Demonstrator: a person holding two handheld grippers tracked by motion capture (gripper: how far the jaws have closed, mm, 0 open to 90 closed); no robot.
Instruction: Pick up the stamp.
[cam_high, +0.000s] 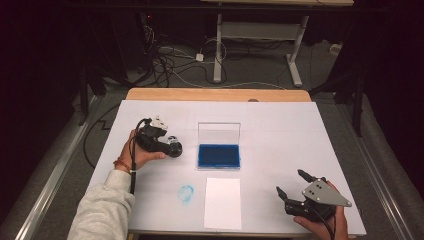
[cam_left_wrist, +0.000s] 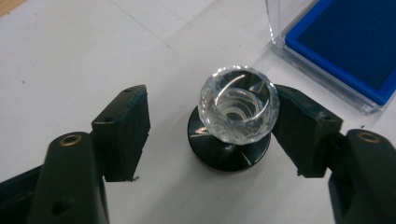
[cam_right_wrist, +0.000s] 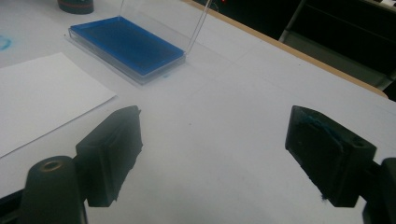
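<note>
No readable brand, label or writing anywhere. Left gripper (cam_left_wrist: 212, 126) down around a stamp (cam_left_wrist: 233, 126) with faceted clear knob and black round base, upright on the white table cover (cam_high: 280, 130); right pad (cam_left_wrist: 301, 128) touching the knob, left pad standing off with a gap, so not clamped. Just beside, an open blue ink pad (cam_high: 218, 155), clear lid raised. Nearer the front edge, a white paper sheet (cam_high: 222, 202) and a blue smudge (cam_high: 186, 194). Right gripper (cam_right_wrist: 212, 154) spread wide over bare cover near the right front corner.
</note>
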